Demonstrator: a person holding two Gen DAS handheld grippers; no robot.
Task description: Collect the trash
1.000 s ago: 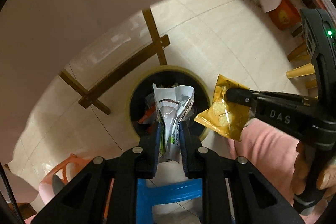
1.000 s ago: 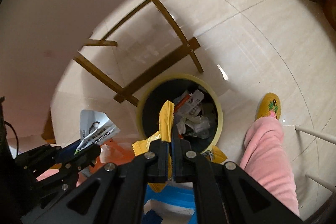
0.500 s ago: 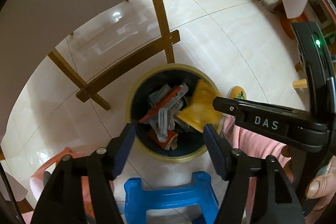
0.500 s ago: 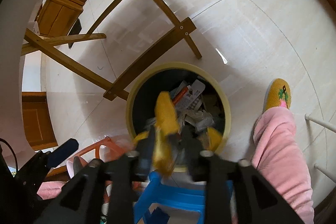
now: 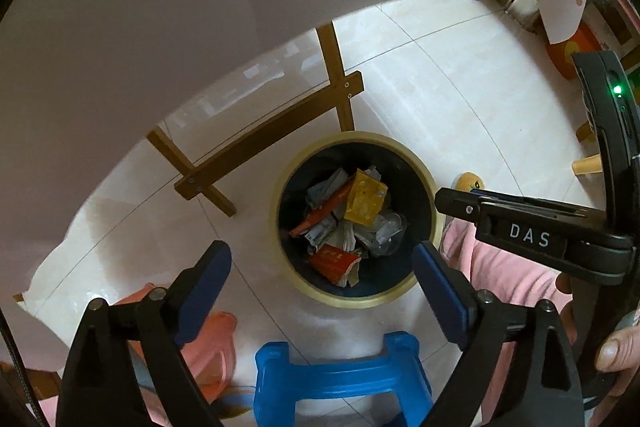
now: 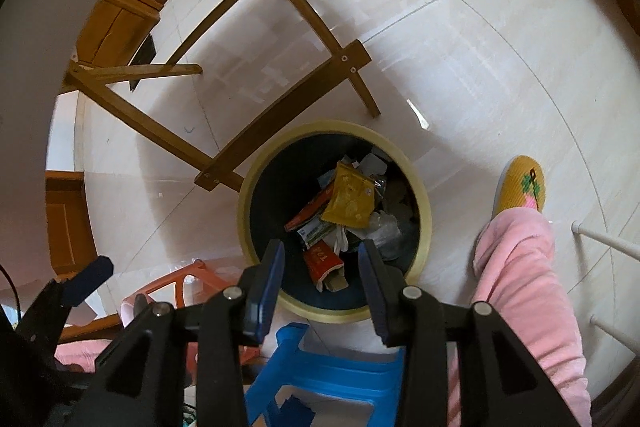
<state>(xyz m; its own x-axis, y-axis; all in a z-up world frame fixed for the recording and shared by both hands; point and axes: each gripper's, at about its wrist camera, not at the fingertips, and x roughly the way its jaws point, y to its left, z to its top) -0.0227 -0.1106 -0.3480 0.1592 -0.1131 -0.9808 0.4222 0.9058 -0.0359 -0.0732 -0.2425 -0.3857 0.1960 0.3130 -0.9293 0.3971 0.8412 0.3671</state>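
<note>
A round bin (image 5: 428,183) with a yellow rim and dark inside stands on the floor below both grippers; it also shows in the right wrist view (image 6: 425,211). A yellow wrapper (image 5: 365,201) lies on top of the trash in it, also seen in the right wrist view (image 6: 351,201). A red packet (image 5: 334,261) and crumpled white wrappers lie beside it. My left gripper (image 5: 322,281) is open and empty above the bin's near rim. My right gripper (image 6: 322,273) is open and empty above the bin; from the left wrist view it (image 5: 452,197) reaches in from the right.
A blue stool (image 5: 340,379) stands just in front of the bin, an orange stool (image 6: 180,285) to its left. Wooden table legs and crossbars (image 5: 276,131) stand behind the bin under a white tabletop. The person's pink-clad leg (image 6: 528,291) and yellow slipper (image 6: 520,183) are at the right.
Both grippers opened. The white wrapper dropped from the left gripper and the yellow wrapper from the right; both now lie in the bin.
</note>
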